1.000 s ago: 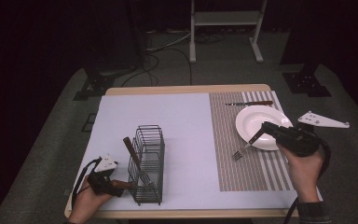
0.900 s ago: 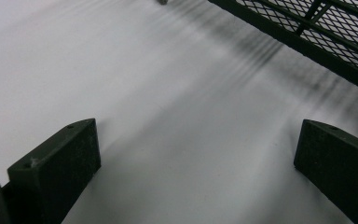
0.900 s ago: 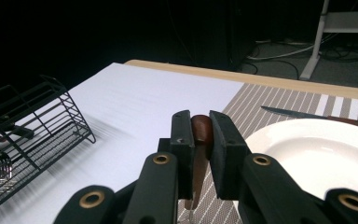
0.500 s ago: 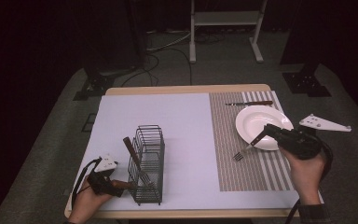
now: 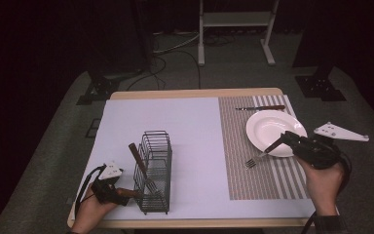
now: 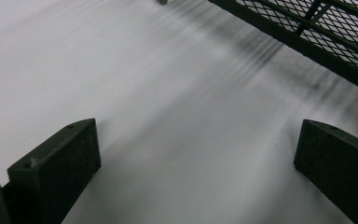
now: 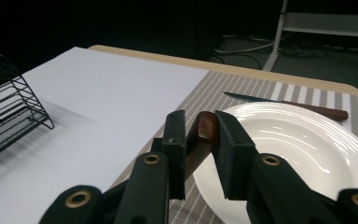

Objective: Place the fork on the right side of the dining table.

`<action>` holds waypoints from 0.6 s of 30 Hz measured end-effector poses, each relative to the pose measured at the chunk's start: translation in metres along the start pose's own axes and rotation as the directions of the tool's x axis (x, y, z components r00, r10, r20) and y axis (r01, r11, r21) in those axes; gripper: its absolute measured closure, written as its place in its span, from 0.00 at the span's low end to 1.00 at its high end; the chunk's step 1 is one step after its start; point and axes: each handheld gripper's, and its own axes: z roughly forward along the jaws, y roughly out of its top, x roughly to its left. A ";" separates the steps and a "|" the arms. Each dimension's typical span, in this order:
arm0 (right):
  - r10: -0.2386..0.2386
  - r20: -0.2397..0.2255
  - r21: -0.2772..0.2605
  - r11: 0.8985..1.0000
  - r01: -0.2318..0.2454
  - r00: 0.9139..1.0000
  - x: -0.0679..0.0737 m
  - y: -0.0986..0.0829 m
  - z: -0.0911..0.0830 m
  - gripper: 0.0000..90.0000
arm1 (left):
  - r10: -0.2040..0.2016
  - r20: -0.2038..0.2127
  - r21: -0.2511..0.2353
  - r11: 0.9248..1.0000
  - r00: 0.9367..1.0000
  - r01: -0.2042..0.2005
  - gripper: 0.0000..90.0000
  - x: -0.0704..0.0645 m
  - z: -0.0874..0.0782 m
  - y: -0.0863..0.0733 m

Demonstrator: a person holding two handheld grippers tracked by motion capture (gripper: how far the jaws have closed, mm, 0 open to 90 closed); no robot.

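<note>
My right gripper (image 5: 278, 144) is shut on the brown wooden handle of a fork (image 5: 253, 161). The fork slants down to the left, its tines low over the striped placemat (image 5: 263, 180) beside the white plate (image 5: 272, 127). In the right gripper view the jaws (image 7: 200, 135) pinch the handle's end (image 7: 206, 127) in front of the plate (image 7: 303, 154). My left gripper (image 5: 126, 191) rests on the white mat at the near left corner of a black wire basket (image 5: 155, 168). It is open (image 6: 191, 140) with nothing between the jaws. A wooden-handled utensil (image 5: 137, 158) leans inside the basket.
A knife (image 5: 260, 107) with a brown handle lies on the placemat behind the plate, also seen as the knife (image 7: 291, 105) in the right gripper view. The basket's base (image 6: 307, 32) runs just ahead of my left jaws. The white mat (image 5: 185, 126) covers the table's left and middle.
My right gripper has drifted slightly to the right with the fork still held. The left gripper and the basket have stayed put.
</note>
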 end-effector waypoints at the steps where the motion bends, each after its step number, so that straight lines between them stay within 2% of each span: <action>1: 0.001 0.005 0.002 1.000 -0.001 1.000 0.000 -0.001 0.000 0.82 | 0.000 0.000 0.000 1.000 1.000 0.000 0.00 0.000 0.000 0.000; 6: 0.009 0.043 0.012 1.000 -0.010 0.999 -0.005 -0.006 -0.003 0.80 | 0.000 0.000 0.000 1.000 1.000 0.000 0.00 0.000 0.000 0.000; 18: 0.039 0.095 0.035 0.998 -0.043 0.995 -0.017 -0.016 -0.005 0.76 | -0.001 0.001 0.000 1.000 1.000 0.001 0.00 0.000 0.000 0.000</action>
